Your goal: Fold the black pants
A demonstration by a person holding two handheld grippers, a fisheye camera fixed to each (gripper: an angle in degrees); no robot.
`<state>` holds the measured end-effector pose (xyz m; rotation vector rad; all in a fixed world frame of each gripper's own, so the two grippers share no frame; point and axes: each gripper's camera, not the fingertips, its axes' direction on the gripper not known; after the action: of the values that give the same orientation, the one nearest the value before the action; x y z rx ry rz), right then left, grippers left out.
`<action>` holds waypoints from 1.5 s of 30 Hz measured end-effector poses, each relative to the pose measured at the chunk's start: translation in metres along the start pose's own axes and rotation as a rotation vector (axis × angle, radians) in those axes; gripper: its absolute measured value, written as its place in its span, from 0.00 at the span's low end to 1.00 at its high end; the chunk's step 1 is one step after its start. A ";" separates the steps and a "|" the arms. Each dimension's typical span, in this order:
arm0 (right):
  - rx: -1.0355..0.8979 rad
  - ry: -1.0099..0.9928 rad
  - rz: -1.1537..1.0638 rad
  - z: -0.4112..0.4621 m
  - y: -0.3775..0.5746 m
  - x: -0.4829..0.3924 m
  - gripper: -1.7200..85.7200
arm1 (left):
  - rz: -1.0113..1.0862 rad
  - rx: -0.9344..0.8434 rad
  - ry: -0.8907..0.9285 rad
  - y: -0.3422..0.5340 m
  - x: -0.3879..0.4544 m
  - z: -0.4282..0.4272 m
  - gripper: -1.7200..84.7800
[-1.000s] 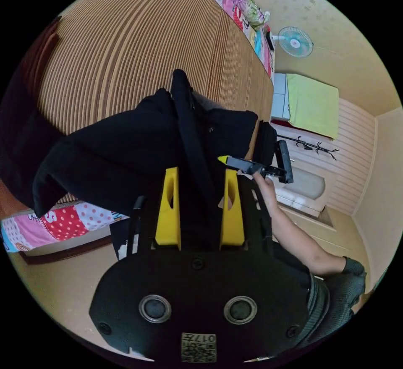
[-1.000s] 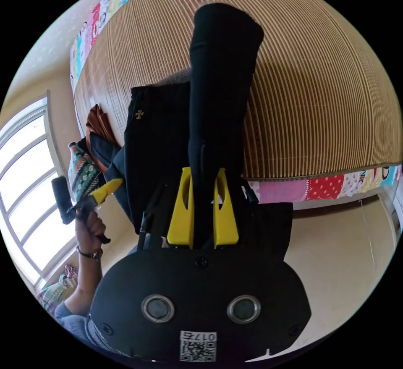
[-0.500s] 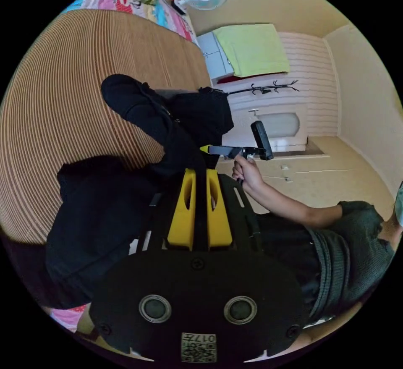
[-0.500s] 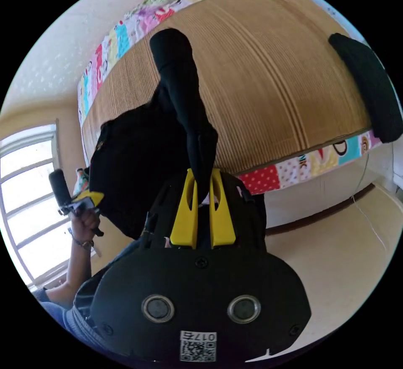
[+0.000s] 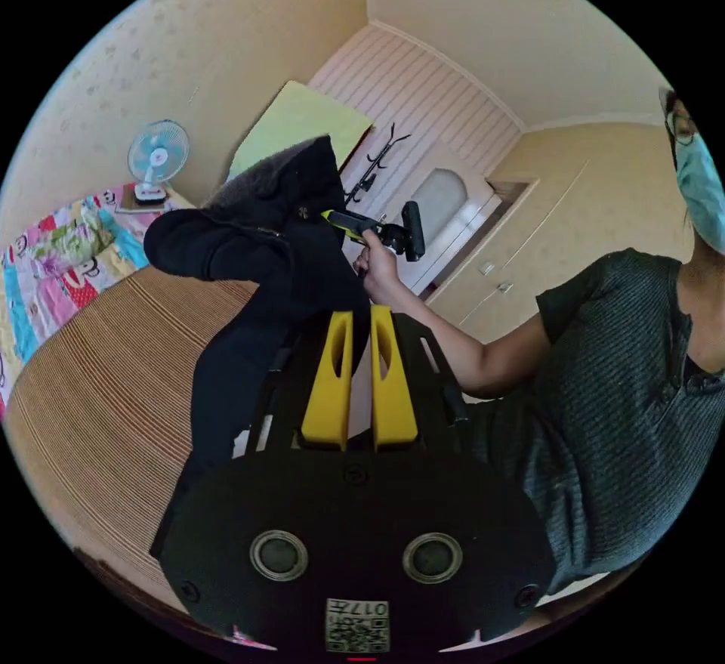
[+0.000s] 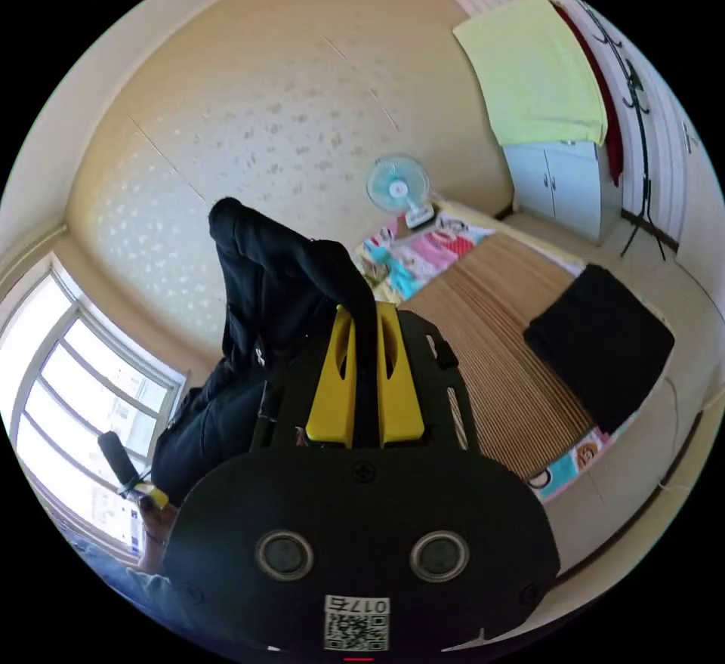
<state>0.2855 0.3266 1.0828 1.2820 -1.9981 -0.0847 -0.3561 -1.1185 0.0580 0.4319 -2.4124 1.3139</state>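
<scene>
Bedroom scene: striped mat [image 6: 483,332] over a patchwork bedsheet [image 6: 423,245], cream walls beyond.

Near: left gripper [image 5: 355,316] has its jaws drawn narrow, with black cloth of the pants [image 5: 249,256] at their tips; whether both jaws press on it cannot be told. Right gripper [image 6: 366,316] is clamped on a fold of the pants [image 6: 279,294], cloth running between its jaws. The pants hang bunched in the air above the mat, not resting on it. Judgement: both grippers hold the same end raised so the legs drop straight and can be laid flat for folding.

Middle: the person's hand [image 5: 375,269] works the right gripper [image 5: 336,217] at the pants' upper edge. A second black garment [image 6: 600,343] lies flat at the mat's edge.

Far: fan [image 6: 398,184] by the wall, yellow-green cloth [image 6: 532,75] over a cabinet [image 6: 555,180].
</scene>
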 end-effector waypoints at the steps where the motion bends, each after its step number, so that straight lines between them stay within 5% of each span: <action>1: 0.068 -0.012 -0.038 -0.010 -0.014 -0.019 0.07 | 0.061 0.011 -0.043 -0.007 0.023 -0.004 0.07; 7: 0.307 -0.258 -0.323 -0.032 -0.071 -0.143 0.07 | 0.215 0.147 -0.275 -0.004 0.112 -0.060 0.07; 11: 0.287 -0.468 -0.521 -0.017 -0.092 -0.228 0.08 | 0.142 0.283 -0.367 0.021 0.134 -0.119 0.07; 14: 0.050 -0.656 -0.698 0.037 -0.104 -0.301 0.09 | 0.041 0.342 -0.534 0.056 0.144 -0.161 0.07; 16: -0.344 -0.709 -0.797 0.117 -0.098 -0.361 0.11 | -0.147 0.351 -0.666 0.094 0.134 -0.192 0.08; 21: -0.885 -0.490 -0.765 0.265 -0.019 -0.393 0.16 | -0.837 0.223 -0.937 0.231 0.060 -0.241 0.11; 25: -1.191 -0.450 -0.633 0.328 0.064 -0.319 0.16 | -1.303 0.124 -0.759 0.385 0.003 -0.271 0.13; 32: -1.634 -0.219 -0.181 0.349 0.160 -0.087 0.12 | -1.688 0.087 -0.518 0.551 -0.020 -0.283 0.10; 36: -1.580 -0.153 0.252 0.310 0.143 0.044 0.12 | -2.014 0.664 -0.195 0.683 0.026 -0.282 0.08; 40: -1.297 -0.242 0.635 0.274 0.100 0.123 0.14 | -2.249 1.369 -0.121 0.744 0.129 -0.254 0.08; 45: -0.906 -0.452 1.065 0.261 0.076 0.173 0.15 | -2.217 1.717 -0.087 0.745 0.184 -0.233 0.08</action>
<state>0.0297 0.1409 1.0228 -0.4400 -2.3059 -0.6991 -0.7999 -0.5494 -0.2924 2.1869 0.6755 1.2056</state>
